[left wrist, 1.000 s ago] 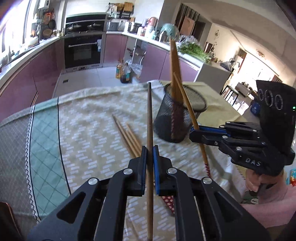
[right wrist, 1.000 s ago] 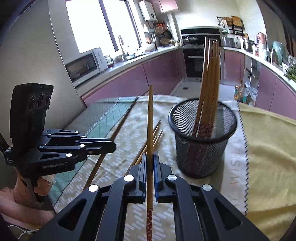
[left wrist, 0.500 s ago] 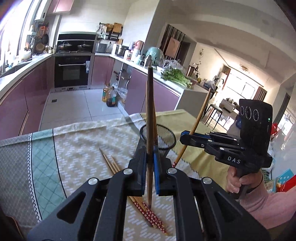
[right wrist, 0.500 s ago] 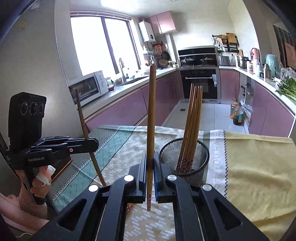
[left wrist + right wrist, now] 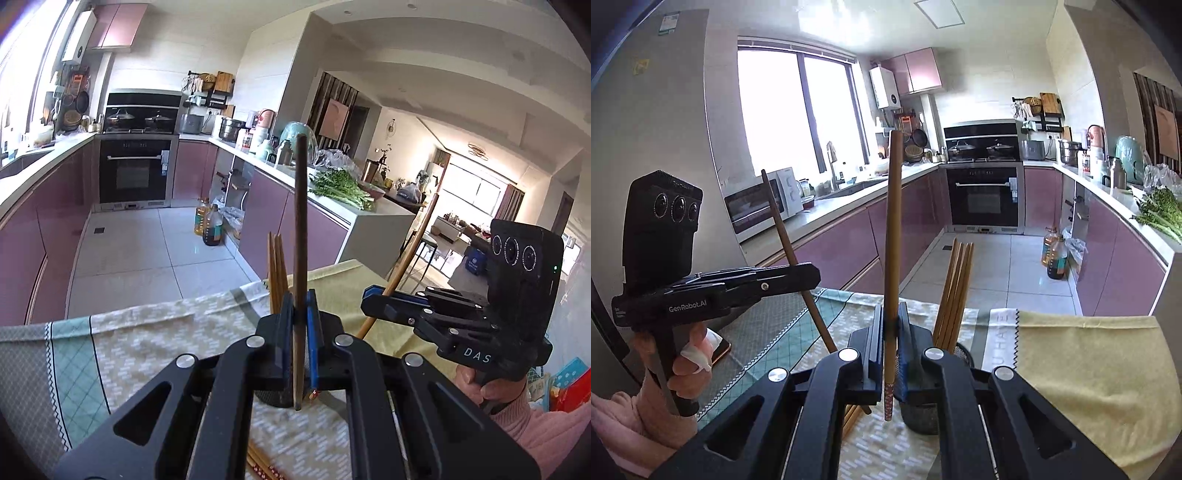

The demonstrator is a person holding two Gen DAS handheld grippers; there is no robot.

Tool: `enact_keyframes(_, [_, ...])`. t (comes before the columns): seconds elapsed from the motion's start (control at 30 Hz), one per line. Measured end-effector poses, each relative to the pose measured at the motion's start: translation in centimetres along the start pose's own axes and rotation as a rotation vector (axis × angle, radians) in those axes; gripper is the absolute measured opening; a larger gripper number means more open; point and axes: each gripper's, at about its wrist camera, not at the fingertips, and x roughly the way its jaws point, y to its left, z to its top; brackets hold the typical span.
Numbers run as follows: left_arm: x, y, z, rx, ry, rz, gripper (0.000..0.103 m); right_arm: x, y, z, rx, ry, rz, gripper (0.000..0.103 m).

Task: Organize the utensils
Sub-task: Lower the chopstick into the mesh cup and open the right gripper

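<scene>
I am holding one chopstick in each tool. The left gripper (image 5: pixel 300 325) is clamping a dark brown wooden chopstick (image 5: pixel 300 229) between its blue pads, and the stick is standing almost upright, its lower end hanging free just under the jaws. The right gripper (image 5: pixel 891 339) is pinching a lighter brown wooden chopstick with a red patterned end (image 5: pixel 892 236) in the same way, also nearly upright, the patterned end pointing down.

From the right wrist view I am seeing the left gripper (image 5: pixel 809 275) at the left side, with its dark chopstick (image 5: pixel 783 236) leaning a little. From the left wrist view the right gripper (image 5: pixel 369 297) is at the right side, and its stick (image 5: pixel 410 254) is tilting away.

The black wire mesh cup (image 5: pixel 923 413) is standing on the table, near the seam where the patterned beige and green tablecloth (image 5: pixel 147 350) is meeting the plain yellow cloth (image 5: pixel 1089 369). A bundle of light wooden chopsticks (image 5: pixel 955 291) is already standing in this cup. My fingers are hiding most of the cup in both views.

Some loose chopsticks with red patterned ends (image 5: pixel 264 467) are lying flat on the patterned cloth, toward the near edge of the table.
</scene>
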Motion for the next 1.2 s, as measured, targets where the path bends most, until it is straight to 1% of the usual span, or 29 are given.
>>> enact_keyframes(0.17, [0.3,-1.2,1.6,0.027,-0.023,-0.002,0.007,-0.6,-0.2,1.2,-0.013,-0.036,-0.013,0.006])
enact_keyframes(0.33, [0.6,-2.4,2.9,0.048,-0.051,0.000,0.007,-0.4,-0.7,1.9,-0.014,-0.056,-0.029,0.006])
enact_keyframes(0.47, [1.5,-3.2,3.0,0.089,-0.048,0.038,0.007,0.7,-1.2,1.7,-0.013,-0.044,-0.059,0.006])
enact_keyframes(0.53, [2.7,-3.1,2.6,0.109,-0.019,0.066,0.007,1.6,-1.6,1.5,-0.007,-0.016,-0.067,0.006])
enact_keyframes(0.67, [5.0,-2.7,1.5,0.123,0.073,0.089,0.007,3.7,-2.4,0.7,0.009,0.053,-0.085,0.006])
enact_keyframes(0.9, [8.0,-2.1,-0.4,0.136,0.194,0.095,0.007,6.3,-3.3,-0.4,0.026,0.161,-0.091,0.006])
enact_keyframes(1.0, [8.8,-1.3,-0.9,0.130,0.225,0.092,0.008,7.1,-3.5,-0.9,0.030,0.193,-0.094,0.006])
enact_keyframes(1.2, [9.8,-0.3,-0.7,0.100,0.236,0.097,0.008,8.5,-4.2,-1.7,0.058,0.233,-0.105,0.006])
